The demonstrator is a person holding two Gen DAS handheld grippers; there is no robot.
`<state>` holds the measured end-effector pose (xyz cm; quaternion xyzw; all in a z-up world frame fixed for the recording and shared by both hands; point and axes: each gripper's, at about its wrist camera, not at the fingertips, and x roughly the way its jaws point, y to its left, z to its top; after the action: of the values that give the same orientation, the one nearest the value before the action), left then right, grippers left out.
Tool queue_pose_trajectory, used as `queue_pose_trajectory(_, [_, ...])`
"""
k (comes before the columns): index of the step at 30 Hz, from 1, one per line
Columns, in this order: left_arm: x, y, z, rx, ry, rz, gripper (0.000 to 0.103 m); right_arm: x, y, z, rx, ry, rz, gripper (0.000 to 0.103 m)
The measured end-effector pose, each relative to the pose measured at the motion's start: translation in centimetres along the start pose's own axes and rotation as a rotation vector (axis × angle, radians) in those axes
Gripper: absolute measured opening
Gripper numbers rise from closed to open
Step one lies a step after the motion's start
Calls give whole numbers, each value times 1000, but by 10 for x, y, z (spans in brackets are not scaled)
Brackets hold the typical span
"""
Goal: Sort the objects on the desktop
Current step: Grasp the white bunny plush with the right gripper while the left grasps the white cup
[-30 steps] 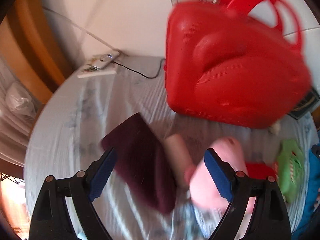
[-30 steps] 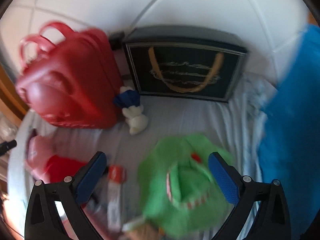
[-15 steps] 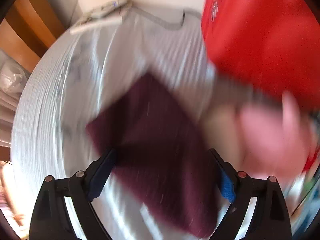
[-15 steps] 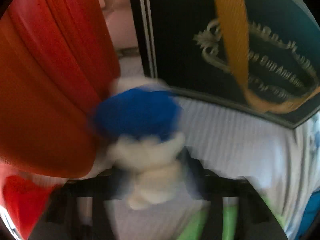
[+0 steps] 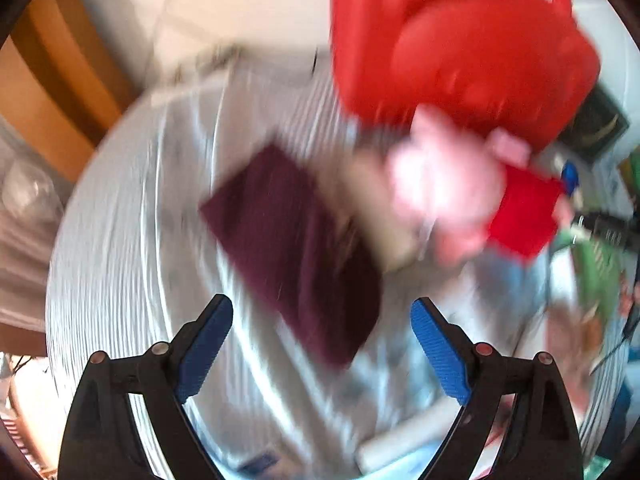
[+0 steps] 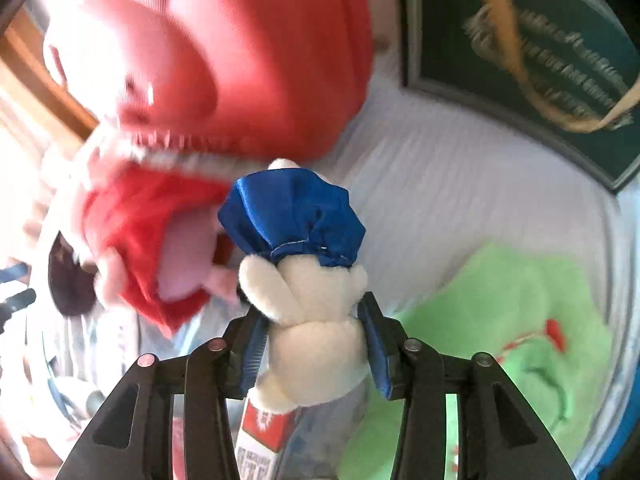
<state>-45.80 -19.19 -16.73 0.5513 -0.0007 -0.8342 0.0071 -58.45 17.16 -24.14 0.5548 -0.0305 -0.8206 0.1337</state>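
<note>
Between the blue pads of our right tool (image 6: pixel 314 346) sits a small white plush toy (image 6: pixel 310 332) with a blue satin cap (image 6: pixel 290 218), pinched around its soft body at 6 o'clock in the right wrist view. At 11 o'clock stands the red plastic case (image 6: pixel 248 52), at 2 o'clock the dark gift bag (image 6: pixel 532 60) with its gold ribbon handle, and at 4 o'clock a green plush (image 6: pixel 508 332) on the pale cloth of the desk (image 6: pixel 460 184).

Our left tool (image 5: pixel 322 340) is spread wide and holds nothing; a maroon pouch (image 5: pixel 296 248) lies on the cloth just ahead of it, at 12 o'clock from the pads, with a pink plush in a red dress (image 5: pixel 452 196) at 2 o'clock.

We judge the step to be carrying the toy to its group. The stuffing yields, so we should keep the squeeze steady, move smoothly, steer wide of the case, and release only once the toy rests on the cloth.
</note>
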Motion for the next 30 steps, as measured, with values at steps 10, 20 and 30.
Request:
queue_pose_trajectory(10, [87, -19, 79, -90, 0, 75, 84, -8, -4, 45, 160, -173, -109, 43])
queue_pose_trajectory(20, [62, -41, 14, 61, 32, -4, 70, 2, 48, -12, -85, 30, 126, 43])
queue_pose_trajectory(30, [109, -44, 58, -23, 137, -57, 70, -4, 37, -14, -40, 77, 72, 43])
